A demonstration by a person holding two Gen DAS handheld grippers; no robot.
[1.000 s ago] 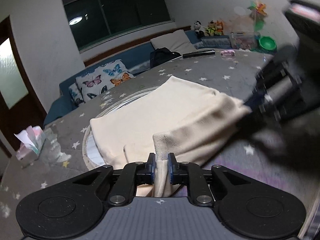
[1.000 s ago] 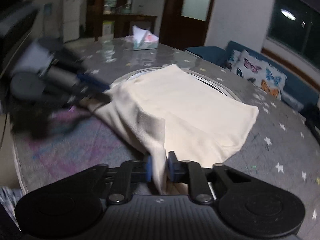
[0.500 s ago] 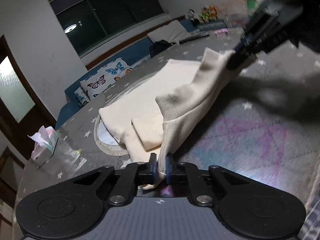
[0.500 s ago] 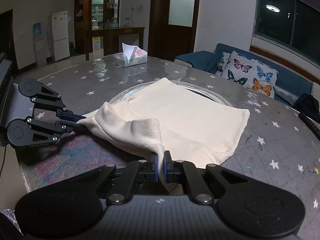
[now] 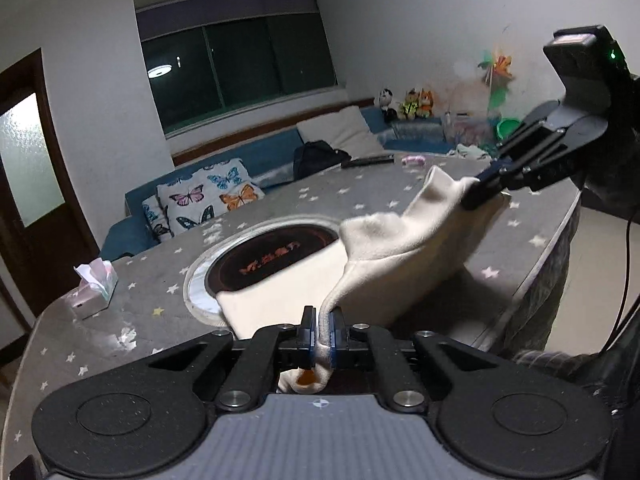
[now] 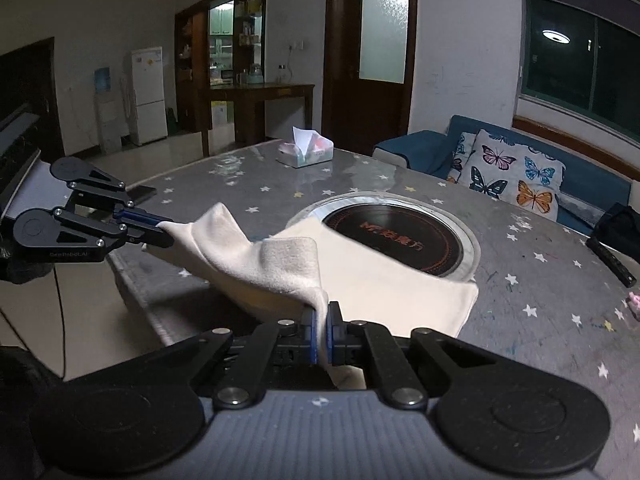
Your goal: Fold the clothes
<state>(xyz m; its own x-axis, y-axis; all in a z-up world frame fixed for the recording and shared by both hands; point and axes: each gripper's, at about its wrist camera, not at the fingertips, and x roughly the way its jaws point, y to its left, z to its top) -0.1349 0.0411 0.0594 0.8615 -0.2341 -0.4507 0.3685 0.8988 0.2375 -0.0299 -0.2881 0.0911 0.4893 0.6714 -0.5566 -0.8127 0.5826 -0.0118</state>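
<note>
- Left gripper [image 5: 322,330] pinched tight on the cloth [image 5: 404,248].
- Right gripper [image 6: 322,332] likewise clamps it.
- Hob [image 6: 404,242] partly covered; tissue box [image 6: 306,152] beyond.

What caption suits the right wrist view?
Both grippers, right and left, pinch a cream garment above the star-patterned table.
</note>
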